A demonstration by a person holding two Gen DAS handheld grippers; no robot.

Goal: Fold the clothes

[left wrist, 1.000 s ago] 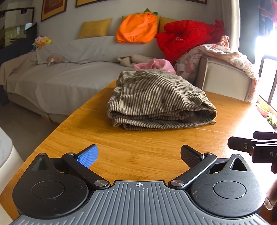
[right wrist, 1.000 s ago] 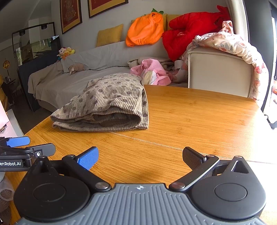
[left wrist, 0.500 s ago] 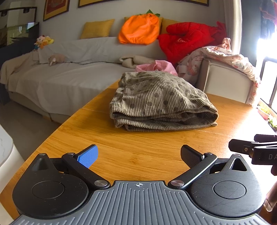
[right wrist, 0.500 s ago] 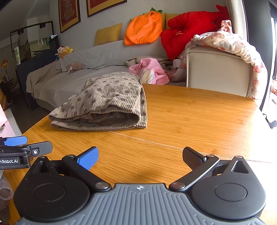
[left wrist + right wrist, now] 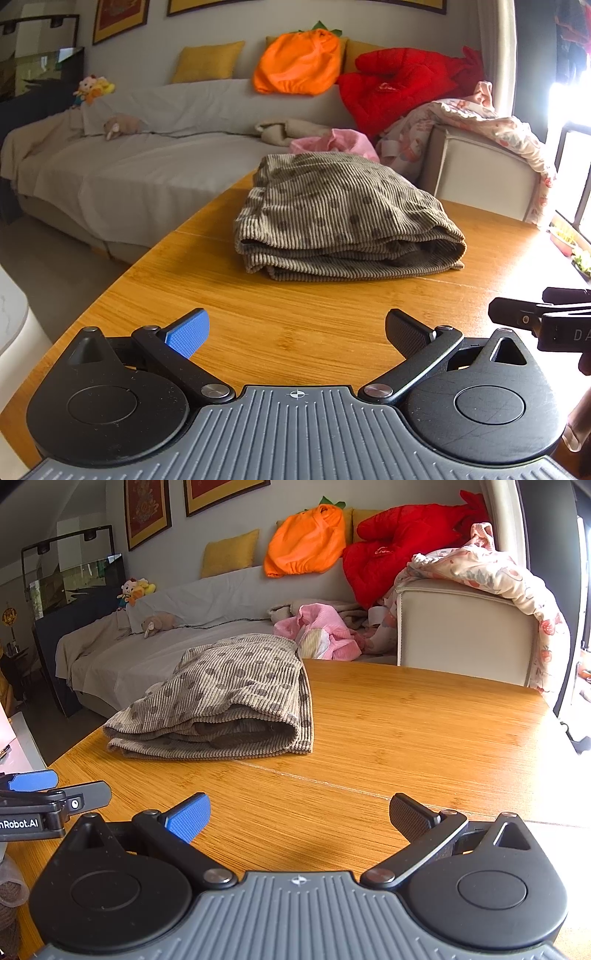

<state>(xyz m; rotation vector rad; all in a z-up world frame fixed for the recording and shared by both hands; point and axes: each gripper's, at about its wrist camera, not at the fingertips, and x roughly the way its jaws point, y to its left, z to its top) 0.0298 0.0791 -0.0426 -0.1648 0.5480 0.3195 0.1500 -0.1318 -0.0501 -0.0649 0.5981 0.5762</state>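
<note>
On the left of the wooden surface, toward its far side, lies the dotted corduroy garment, already doubled into a thick, roughly rectangular bundle with its layered edges facing the viewer; it looks as though the folding of this piece is done or nearly so, and the step in hand seems to be a pause between folds, with both tools drawn back to the near edge. The left tool hovers over bare wood with its jaws spread wide and nothing between them, well apart from the cloth. To its right, the right tool is likewise wide and empty, facing the bundle's right end and the clear stretch of wood beyond it. The next move probably calls either for squaring up the slightly ragged near edges, or for fetching another piece, perhaps the pink clothing on the sofa beyond the surface's far edge. What kind of garment the bundle is cannot be told, since the folds hide its shape; its far side is out of sight, and the bright window at far right washes out that corner.
</note>
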